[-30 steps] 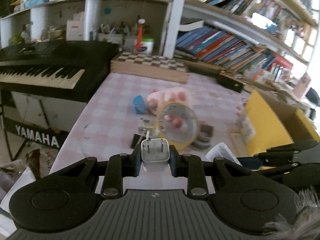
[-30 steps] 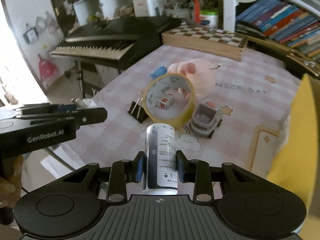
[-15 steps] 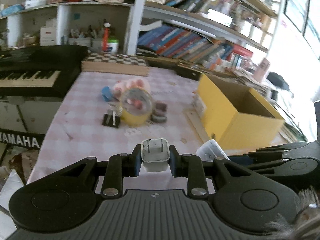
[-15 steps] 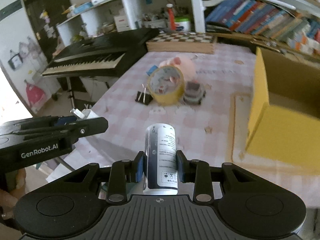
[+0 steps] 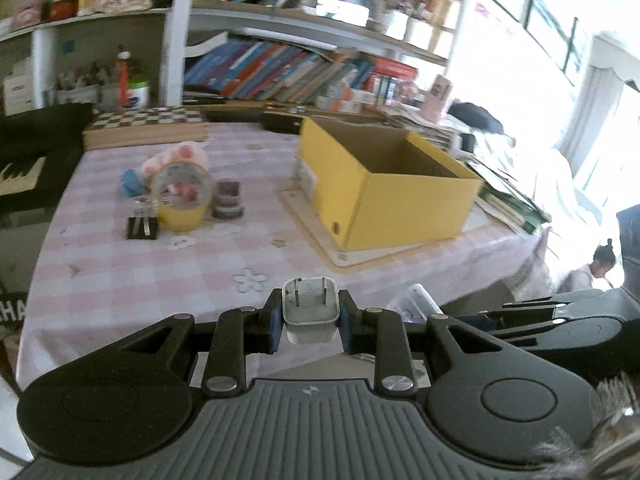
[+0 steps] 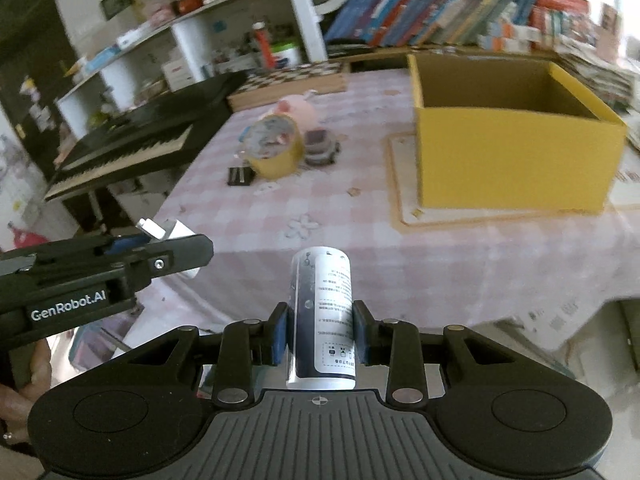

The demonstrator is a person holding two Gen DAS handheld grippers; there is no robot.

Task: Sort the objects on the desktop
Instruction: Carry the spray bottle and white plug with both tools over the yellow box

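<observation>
Tongs on both sides are loaded. In the left wrist view we see the left gripper (image 5: 307, 322) clamped on a white plug adapter (image 5: 310, 312), its two metal prongs pointing forward and upward, away from the camera. In the right wrist view we see the right gripper (image 6: 320, 330) clenched on a small cylindrical bottle (image 6: 323, 316) with a dark body and a white printed label, held lengthwise between the blue pads. Both grippers hover near the front edge of the table (image 5: 120, 280), which carries a pink checked cloth. An open yellow box (image 6: 516, 148) stands on a flat pale board (image 6: 404, 204) toward the right of the table; what we see of its inside is bare brown cardboard. Toward the left, well apart from the box, we note a cluster: a yellow tape roll (image 5: 182, 196) standing on edge, a black binder clip (image 5: 141, 226) just in front of it, a pink plush toy (image 5: 186, 154) behind it, a small blue object (image 5: 130, 182) to its left, and a small grey object (image 5: 228, 204) to its right, too blurred to identify. A black keyboard (image 6: 140, 144) stands beside the left of the table, and bookshelves (image 5: 300, 72) fill the wall behind.
</observation>
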